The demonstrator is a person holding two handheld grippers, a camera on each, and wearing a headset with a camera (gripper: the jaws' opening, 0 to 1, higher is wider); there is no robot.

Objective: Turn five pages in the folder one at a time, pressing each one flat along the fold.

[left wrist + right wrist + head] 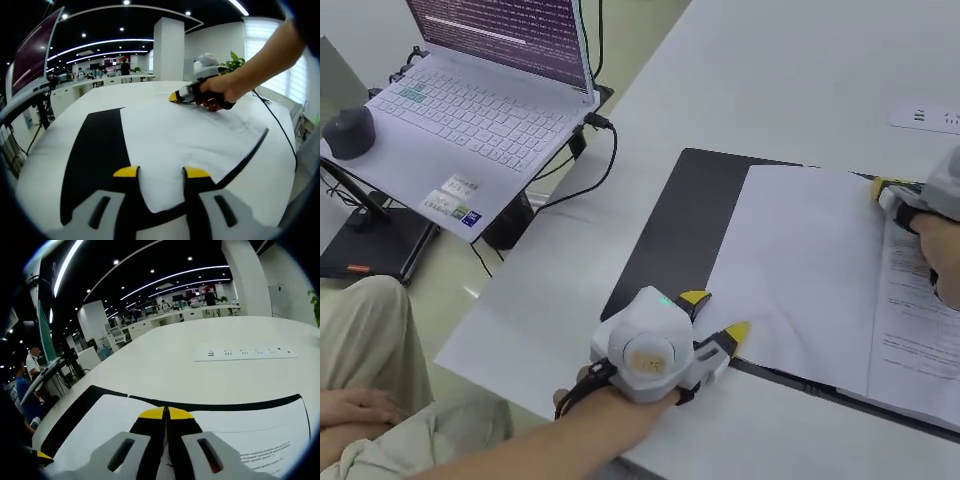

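Here, left gripper spread over page, right gripper pressed together; print illegible.

A broad white workbench stands in an open-plan office. Beside it, a laptop sits tilted on a black stand, and a white power strip lies on the far tabletop. Long light strips cross the dark ceiling above a white pillar, distant desks, a bright window and a leafy plant.
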